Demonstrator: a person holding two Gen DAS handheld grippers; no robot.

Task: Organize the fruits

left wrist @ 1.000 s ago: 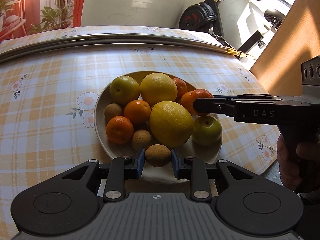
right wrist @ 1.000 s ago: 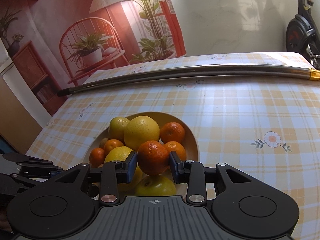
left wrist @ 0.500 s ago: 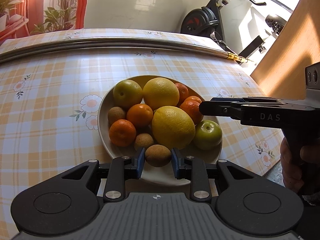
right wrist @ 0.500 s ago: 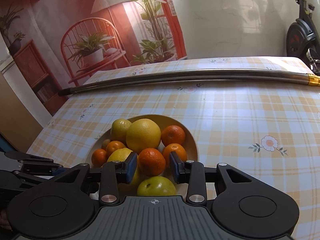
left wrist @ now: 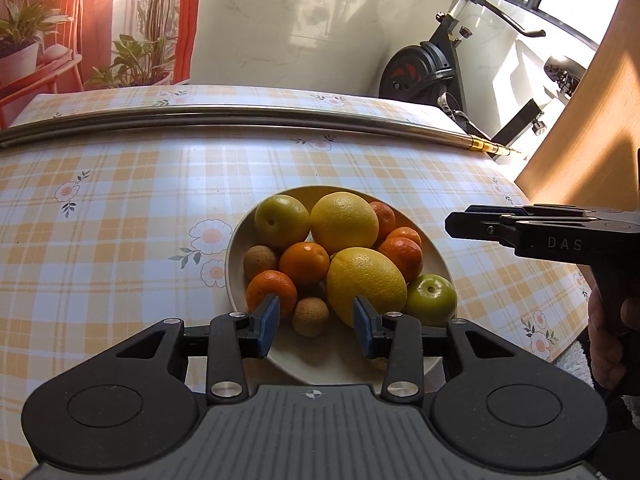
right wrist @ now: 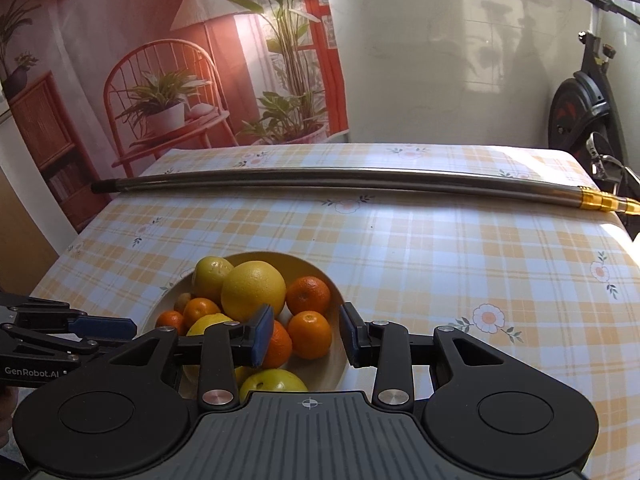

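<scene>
Round, dimpled citrus [left wrist: 366, 280] in smooth bowl [left wrist: 236, 248]

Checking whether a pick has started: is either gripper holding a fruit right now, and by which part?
Nothing is held. The left gripper and right gripper are both open, their fingers apart above the bowl with no fruit clamped between them.

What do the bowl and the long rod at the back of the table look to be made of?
The bowl looks like ceramic or melamine: smooth cream wall with a soft matte sheen; which one, I cannot tell. The long rod looks like polished steel, with bright streaked reflections and a gold-coloured, brass-like ferrule at one end.
</scene>
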